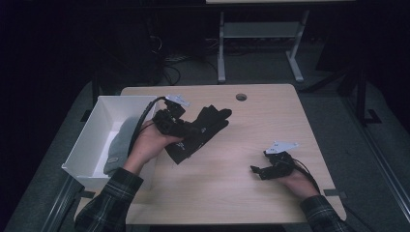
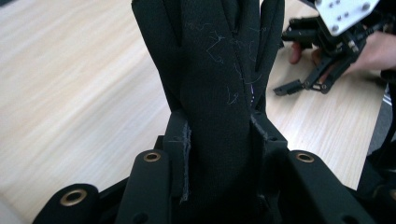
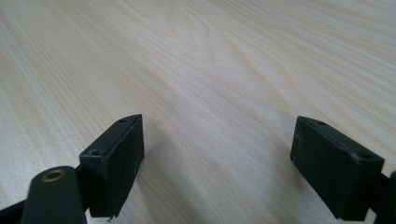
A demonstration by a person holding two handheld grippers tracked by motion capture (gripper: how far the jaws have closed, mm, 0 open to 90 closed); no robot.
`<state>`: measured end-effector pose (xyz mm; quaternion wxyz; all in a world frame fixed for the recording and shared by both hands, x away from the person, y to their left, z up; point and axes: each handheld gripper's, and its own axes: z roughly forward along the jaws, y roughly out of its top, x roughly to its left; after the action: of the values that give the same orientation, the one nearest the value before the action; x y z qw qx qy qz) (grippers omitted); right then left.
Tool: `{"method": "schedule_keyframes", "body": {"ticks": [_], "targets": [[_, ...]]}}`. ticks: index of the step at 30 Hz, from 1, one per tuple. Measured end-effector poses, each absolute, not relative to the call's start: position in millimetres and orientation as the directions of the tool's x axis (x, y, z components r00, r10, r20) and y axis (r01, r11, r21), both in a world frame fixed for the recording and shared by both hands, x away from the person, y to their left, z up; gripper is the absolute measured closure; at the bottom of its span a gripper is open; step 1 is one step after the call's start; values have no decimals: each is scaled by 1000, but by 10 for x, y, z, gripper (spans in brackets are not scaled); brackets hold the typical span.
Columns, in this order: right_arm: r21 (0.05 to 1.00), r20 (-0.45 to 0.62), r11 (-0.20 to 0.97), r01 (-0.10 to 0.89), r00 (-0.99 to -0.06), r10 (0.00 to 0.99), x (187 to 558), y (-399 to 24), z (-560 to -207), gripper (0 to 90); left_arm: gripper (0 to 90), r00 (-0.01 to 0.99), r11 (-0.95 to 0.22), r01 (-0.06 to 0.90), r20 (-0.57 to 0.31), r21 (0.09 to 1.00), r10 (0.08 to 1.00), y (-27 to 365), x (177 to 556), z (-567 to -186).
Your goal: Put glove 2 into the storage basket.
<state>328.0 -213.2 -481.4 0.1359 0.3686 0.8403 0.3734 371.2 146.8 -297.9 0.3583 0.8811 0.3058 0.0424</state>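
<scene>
A black fabric glove [image 1: 205, 126] hangs off the table in my left gripper [image 1: 186, 131], which is shut on it near the cuff. In the left gripper view the glove [image 2: 215, 79] rises between the two pads, its fingers pointing away. My right gripper [image 1: 258, 170] rests low over the table at the right, jaws wide apart with nothing between them. The right gripper view has its pads [image 3: 116, 161] over bare light wood [image 3: 210, 70]. The right gripper [image 2: 322, 60] also appears far off in the left gripper view.
A white open box [image 1: 89, 140] stands at the table's left edge with a grey fabric item [image 1: 118, 145] inside. The wooden table [image 1: 270, 121] has a round cable hole [image 1: 241, 96] near its far edge. Desk legs and cables lie beyond on the dark floor.
</scene>
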Motion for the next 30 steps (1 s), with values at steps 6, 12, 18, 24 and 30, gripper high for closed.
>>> {"method": "schedule_keyframes", "body": {"ticks": [6, 12, 18, 24, 30], "targets": [[728, 43, 452, 516, -692, 720, 3281, -2134, -4816, 175, 645, 777, -521, 535, -145, 665, 612, 1736, 3743, -2838], [728, 43, 453, 515, -693, 720, 3282, -2134, -4815, 174, 645, 728, -471, 563, -138, 679, 671, 2048, 3762, -2746], [728, 43, 452, 515, -693, 720, 3282, -2134, -4816, 174, 645, 672, -413, 591, -140, 694, 727, 2402, 3758, -2693], [728, 43, 452, 515, -693, 720, 3282, -2134, -4816, 175, 644, 614, -365, 619, -139, 696, 777, 2708, 3733, -2689], [728, 42, 452, 515, -693, 720, 3282, -2134, -4816, 175, 644, 541, -319, 657, -132, 683, 831, 2996, 3700, -2732]]}}
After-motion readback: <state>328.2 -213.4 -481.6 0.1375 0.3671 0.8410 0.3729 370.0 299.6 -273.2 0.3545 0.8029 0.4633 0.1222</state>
